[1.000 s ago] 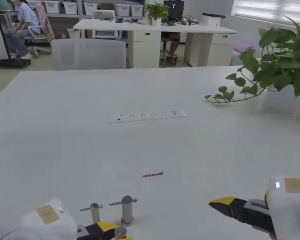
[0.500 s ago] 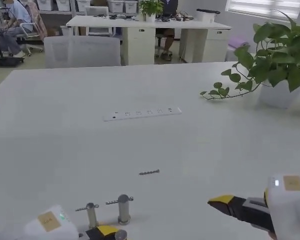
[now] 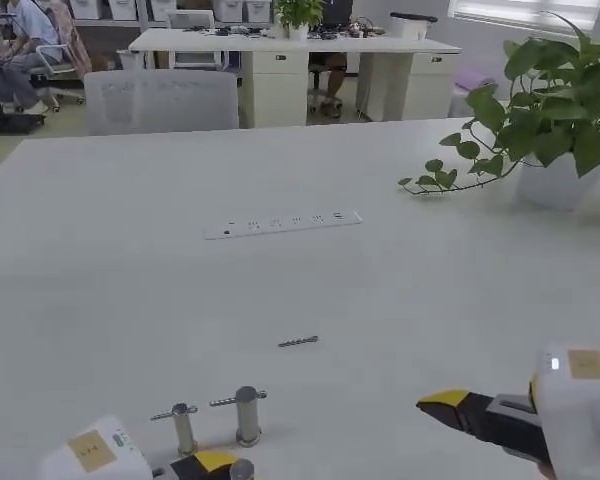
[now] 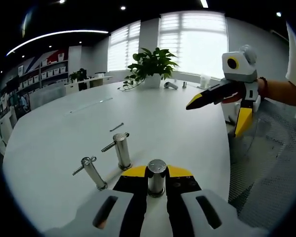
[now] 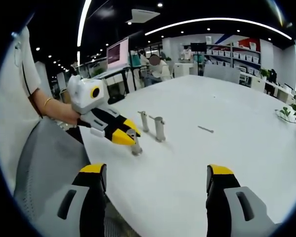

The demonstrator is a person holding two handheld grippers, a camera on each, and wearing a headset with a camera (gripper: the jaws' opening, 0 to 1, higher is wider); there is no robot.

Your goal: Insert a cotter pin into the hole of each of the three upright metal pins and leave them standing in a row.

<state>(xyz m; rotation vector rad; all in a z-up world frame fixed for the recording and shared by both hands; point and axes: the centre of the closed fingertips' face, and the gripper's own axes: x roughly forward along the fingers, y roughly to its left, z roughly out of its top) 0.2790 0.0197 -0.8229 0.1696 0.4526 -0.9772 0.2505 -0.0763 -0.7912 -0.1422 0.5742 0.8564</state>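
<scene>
2/3 pins (image 4: 122, 150) cottered; L hand-held gripper (image 4: 156, 173) clamps bare 3rd pin (image 4: 157, 168), R hand-held gripper (image 5: 156, 171) apart, last cotter pin (image 3: 298, 342) loose.

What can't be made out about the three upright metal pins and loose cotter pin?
Third upright silver metal pin: cut off by head view's bottom edge; yellow-tipped left gripper hides its base.
Its hole: too small, both gripper views.
Thin loose cotter pin: too small, every view.
</scene>
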